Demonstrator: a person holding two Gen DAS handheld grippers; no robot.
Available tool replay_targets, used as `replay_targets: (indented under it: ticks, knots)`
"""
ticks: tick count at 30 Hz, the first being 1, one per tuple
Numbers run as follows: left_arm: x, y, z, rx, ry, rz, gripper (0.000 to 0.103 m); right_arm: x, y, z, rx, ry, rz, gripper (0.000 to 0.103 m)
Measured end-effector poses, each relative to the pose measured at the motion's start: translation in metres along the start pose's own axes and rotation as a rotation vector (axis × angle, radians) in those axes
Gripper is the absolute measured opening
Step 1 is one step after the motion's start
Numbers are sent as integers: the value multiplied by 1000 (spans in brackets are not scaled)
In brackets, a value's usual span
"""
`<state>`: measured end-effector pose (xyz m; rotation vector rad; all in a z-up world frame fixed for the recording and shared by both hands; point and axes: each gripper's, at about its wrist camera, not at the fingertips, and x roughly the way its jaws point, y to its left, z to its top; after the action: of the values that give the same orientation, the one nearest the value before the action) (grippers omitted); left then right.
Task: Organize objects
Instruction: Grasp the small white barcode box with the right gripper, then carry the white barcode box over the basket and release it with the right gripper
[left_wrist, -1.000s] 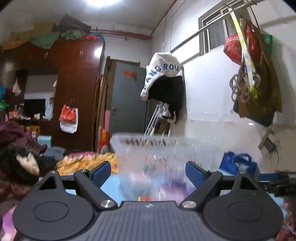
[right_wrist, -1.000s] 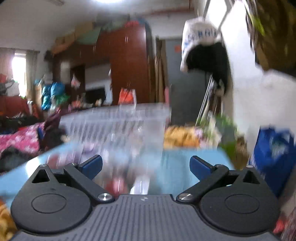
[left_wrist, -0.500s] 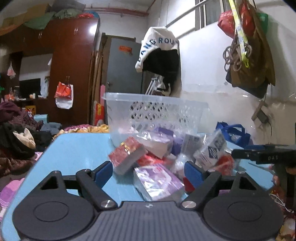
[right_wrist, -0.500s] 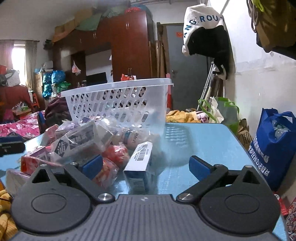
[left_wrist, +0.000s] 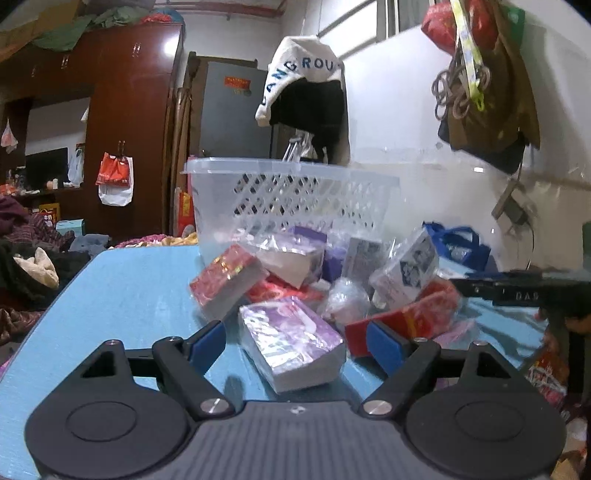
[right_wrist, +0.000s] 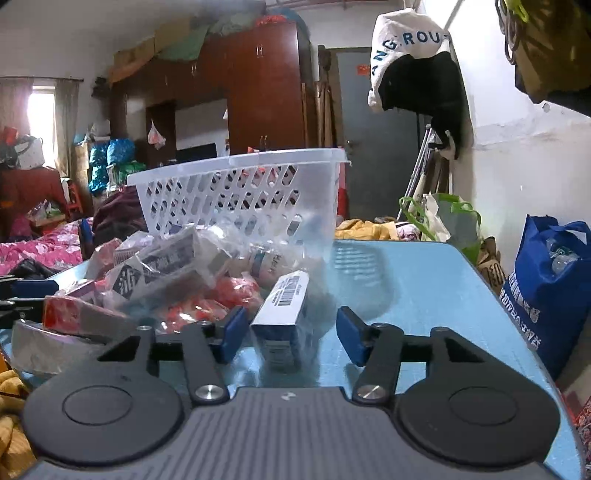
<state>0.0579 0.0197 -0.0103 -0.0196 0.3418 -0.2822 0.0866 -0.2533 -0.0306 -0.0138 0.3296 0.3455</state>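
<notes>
Blue-and-white box (right_wrist: 286, 314) (barcode up) shows only in your right view, between the right gripper (right_wrist: 290, 332) pads, closing, untouched; left gripper (left_wrist: 295, 341) gapes around a purple packet (left_wrist: 291, 341).

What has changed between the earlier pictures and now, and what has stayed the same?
The right tongs have just been closing around the blue-and-white box, though gaps still show beside it. The left tongs came down over the purple wrapped packet, still wide open, gripping nothing. The blur has cleared. The white basket and the pile of packets stayed in place on the blue table.
</notes>
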Motion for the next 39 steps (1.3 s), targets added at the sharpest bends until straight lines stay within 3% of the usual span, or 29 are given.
replay_targets:
  ticks: [3,4,5,10,21,27,33,39]
  knots:
    - [6,-1,-3,5,23,21,86,3,4,1,-28,22,-18,52]
    - [8,-2,-3,7,31,23,79,4,5,1,-39,27,-22,49]
    - [9,-2,-4,12,42,27,62,5,6,0,-47,33,-21,40]
    - [7,-6,-5,36,27,45,60,6,6,0,-66,35,-16,37]
    - [-14,-1,4,37,-109,33,60,-10,3,-2,-42,-85,-39,36]
    - [-18,8,14,13,-144,31,60,-26,0,7,-29,-149,-16,36]
    - [-15,17,55,6,-204,28,60,-25,-1,28,-12,-180,32,36]
    - [19,23,125,19,-219,23,60,-6,5,86,-13,-224,86,36]
